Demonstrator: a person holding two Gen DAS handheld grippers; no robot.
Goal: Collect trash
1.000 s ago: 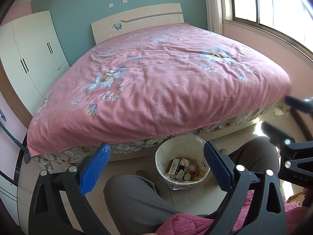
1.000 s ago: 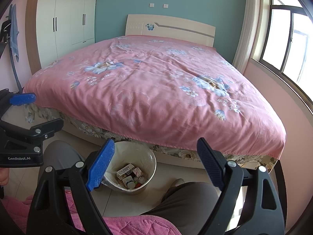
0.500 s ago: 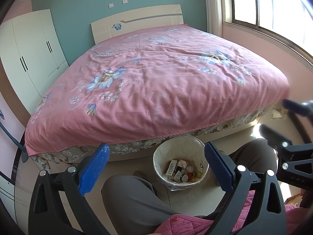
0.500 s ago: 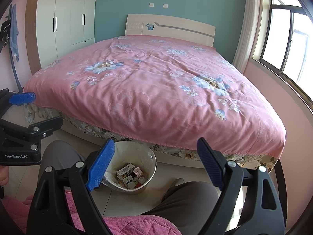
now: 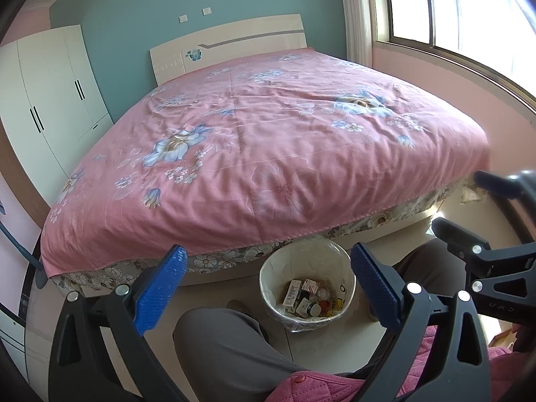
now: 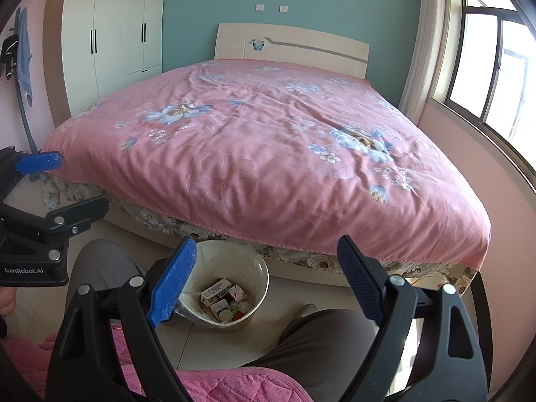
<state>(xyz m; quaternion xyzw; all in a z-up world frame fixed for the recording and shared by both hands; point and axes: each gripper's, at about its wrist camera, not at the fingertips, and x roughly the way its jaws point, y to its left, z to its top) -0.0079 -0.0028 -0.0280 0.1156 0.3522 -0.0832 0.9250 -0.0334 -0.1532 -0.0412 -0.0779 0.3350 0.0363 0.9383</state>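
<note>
Bed [image 5: 268, 154] under a pink floral quilt fills the room. At its foot, on the floor between the seated person's knees, a lined wastebasket [image 5: 335, 258] holds small boxes and bottles [image 5: 303, 296]. Left gripper [image 5: 268, 288] and right gripper [image 6: 266, 281]: jaws wide apart, empty.

You are in a home bedroom: a double bed [image 6: 261, 154] under a pink floral quilt, a white wardrobe [image 6: 114, 33], and a curtained window [image 6: 485, 67]
</note>
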